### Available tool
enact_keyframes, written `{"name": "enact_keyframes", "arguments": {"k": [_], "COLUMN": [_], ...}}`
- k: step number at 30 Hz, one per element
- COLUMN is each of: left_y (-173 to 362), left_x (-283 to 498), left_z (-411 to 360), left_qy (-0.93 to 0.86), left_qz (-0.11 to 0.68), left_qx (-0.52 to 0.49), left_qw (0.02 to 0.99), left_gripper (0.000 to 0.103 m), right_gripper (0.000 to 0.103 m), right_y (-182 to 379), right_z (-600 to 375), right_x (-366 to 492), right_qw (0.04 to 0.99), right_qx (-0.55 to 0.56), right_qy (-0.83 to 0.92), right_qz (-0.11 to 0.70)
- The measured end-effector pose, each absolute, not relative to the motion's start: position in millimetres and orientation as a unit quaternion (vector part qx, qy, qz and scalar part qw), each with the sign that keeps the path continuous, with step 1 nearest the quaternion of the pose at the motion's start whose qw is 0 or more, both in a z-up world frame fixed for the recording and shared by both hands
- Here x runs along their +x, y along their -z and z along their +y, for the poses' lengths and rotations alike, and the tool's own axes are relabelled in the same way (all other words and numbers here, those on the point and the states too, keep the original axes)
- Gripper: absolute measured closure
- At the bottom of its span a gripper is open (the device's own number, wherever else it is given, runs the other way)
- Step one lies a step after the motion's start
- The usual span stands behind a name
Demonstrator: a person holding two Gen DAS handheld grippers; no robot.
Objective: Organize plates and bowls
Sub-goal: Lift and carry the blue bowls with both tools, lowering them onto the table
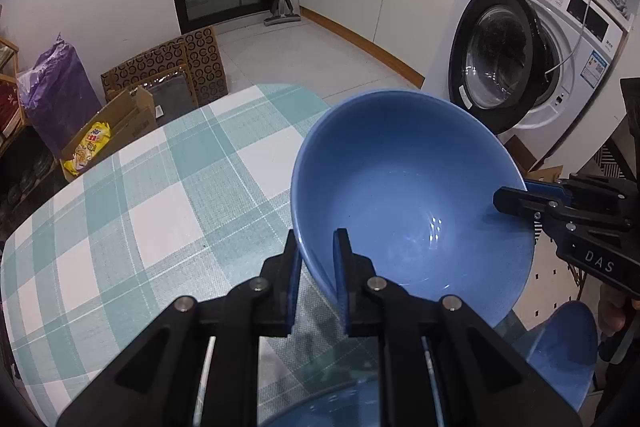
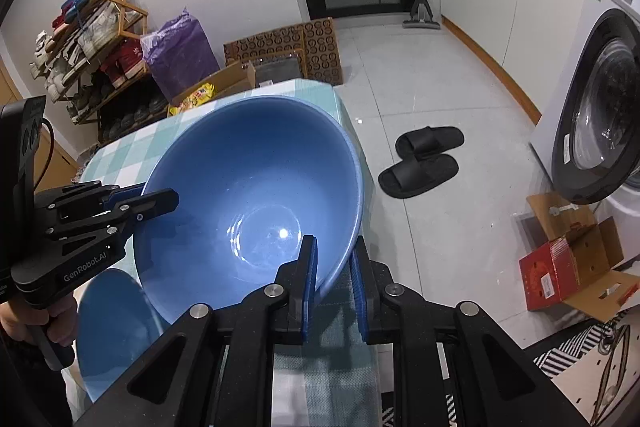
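Note:
A large blue bowl (image 1: 408, 195) is held tilted above the checked table by both grippers. My left gripper (image 1: 318, 247) is shut on its near rim, one finger inside and one outside. My right gripper (image 2: 335, 255) is shut on the opposite rim; it also shows in the left wrist view (image 1: 520, 199). The same bowl (image 2: 256, 195) fills the right wrist view, with the left gripper (image 2: 156, 201) on its left rim. A second blue dish (image 2: 112, 331) lies lower, below the held bowl; it shows in the left wrist view (image 1: 560, 351) at the bottom right.
The table with a teal and white checked cloth (image 1: 140, 219) spreads to the left. A washing machine (image 1: 532, 59) with its door open stands to the right. Black slippers (image 2: 424, 159) and cardboard boxes (image 2: 568, 267) lie on the floor. A shoe rack (image 2: 88, 59) stands at the far wall.

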State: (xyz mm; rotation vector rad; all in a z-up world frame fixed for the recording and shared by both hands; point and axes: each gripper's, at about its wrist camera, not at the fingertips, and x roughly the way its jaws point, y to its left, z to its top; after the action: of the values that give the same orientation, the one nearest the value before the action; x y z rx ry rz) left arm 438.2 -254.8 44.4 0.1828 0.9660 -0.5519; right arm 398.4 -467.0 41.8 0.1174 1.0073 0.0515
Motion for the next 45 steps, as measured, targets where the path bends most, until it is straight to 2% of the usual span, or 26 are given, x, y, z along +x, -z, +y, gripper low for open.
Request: {"name": "enact_keyframes", "arguments": {"k": [19,27,36,45], "left_y": [-125.5,-142.7,-141.7,-120.8], "left_x": [375.8,344.1,307.1,283.5], "left_z": [-226.0,-194.5,-154.9,-132.1], "left_qy": [0.262,0.255,0.235,0.217], "left_qz": [0.399,0.385,0.378,0.390], "left_qx": [0.089,0.077,0.069,0.072], "left_qw": [0.874,0.884,0.893,0.892], "left_gripper": [0.089,0.089,0.089,0.089], "right_gripper": [0.087,0.087,0.086,0.086], "right_y": [-136.7,-167.1,-169.4,-148.5], "right_z": [-440.6,-409.2,-368.2,-340.3], "right_x": [325.6,288.5,255.7,240.0], "right_qw": [0.904,0.911,0.908,0.899], "right_qx": [0.038,0.027,0.013,0.004], "right_qy": [-0.040,-0.066,-0.095,-0.115], "right_qz": [0.423,0.407,0.408,0.423]}}
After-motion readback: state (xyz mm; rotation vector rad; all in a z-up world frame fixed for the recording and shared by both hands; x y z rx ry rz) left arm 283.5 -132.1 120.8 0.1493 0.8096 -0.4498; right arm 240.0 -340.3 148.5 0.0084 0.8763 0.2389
